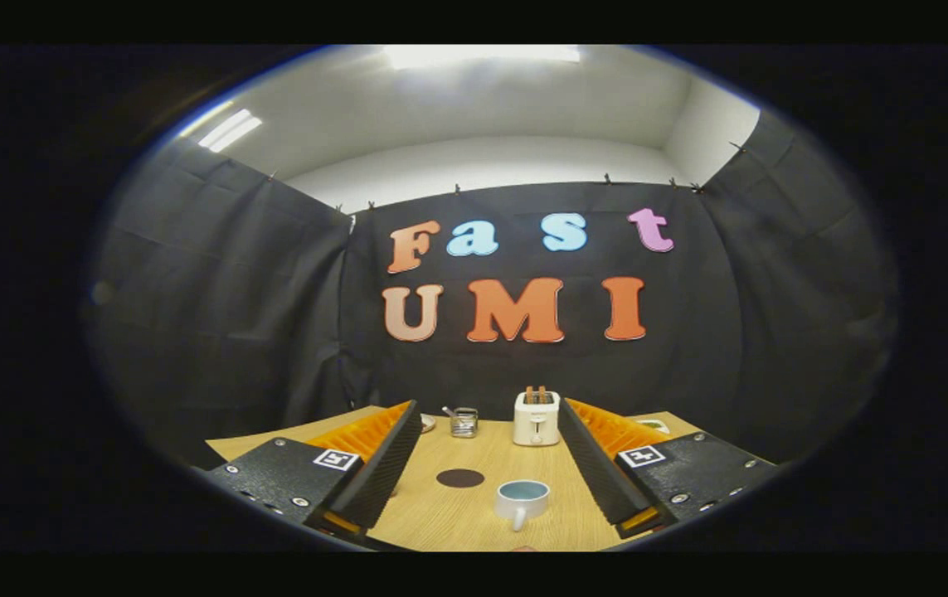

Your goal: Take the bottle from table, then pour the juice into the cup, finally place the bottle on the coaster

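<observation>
My gripper [490, 419] is open, its two fingers spread wide above the wooden table [440, 514] with nothing between them. Between the fingers, low on the table, stands a pale blue cup [522, 500] with its handle turned toward me. To the left of the cup lies a dark round coaster [460, 478], flat on the wood. A small reddish thing [523, 548] shows at the near table edge, too little of it visible to tell what it is.
At the far side of the table stands a white toaster [536, 419] with toast in its slots. Left of it is a small glass jar [464, 422] with a spoon. A small round dish [428, 422] peeks out beside the left finger.
</observation>
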